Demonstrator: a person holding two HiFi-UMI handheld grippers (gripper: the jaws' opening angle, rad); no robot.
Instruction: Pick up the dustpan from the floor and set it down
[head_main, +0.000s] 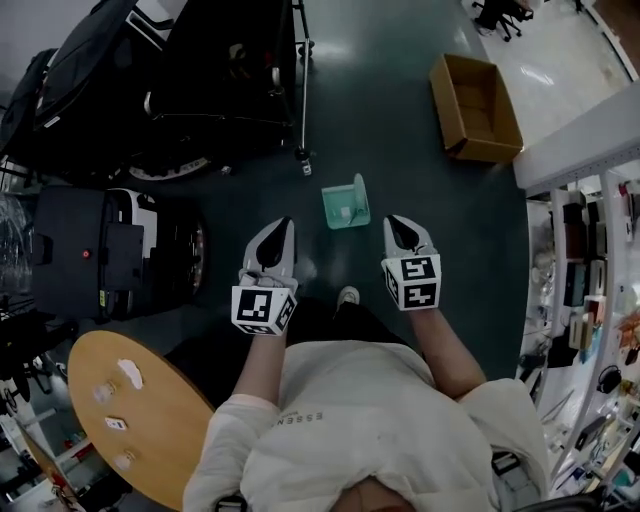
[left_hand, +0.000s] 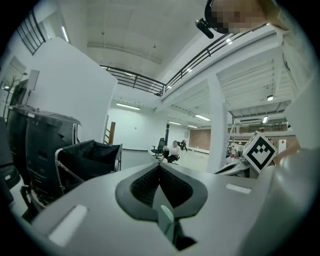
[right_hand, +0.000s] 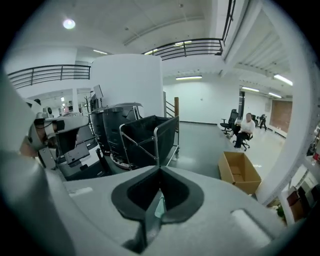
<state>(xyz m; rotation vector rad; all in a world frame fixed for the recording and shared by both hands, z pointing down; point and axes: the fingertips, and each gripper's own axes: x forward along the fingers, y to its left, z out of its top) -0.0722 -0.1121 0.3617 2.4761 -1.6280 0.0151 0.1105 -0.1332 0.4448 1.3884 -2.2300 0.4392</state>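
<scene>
Left gripper (head_main: 284, 228) and right gripper (head_main: 398, 224) are both pinched closed on nothing, held above the floor (head_main: 400, 150). Teal dustpan (head_main: 346, 204) lies on the floor just beyond and between them, untouched. Probably light, stiff, slick plastic; grab the raised rear edge, not the flat lip.

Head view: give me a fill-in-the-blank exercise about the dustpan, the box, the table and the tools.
The green dustpan lies on the ____.
The open box is made of ____.
The wooden table has a ____ top.
The left tool and the right tool both have their jaws ____.
Missing words: floor, cardboard, round, shut.
</scene>
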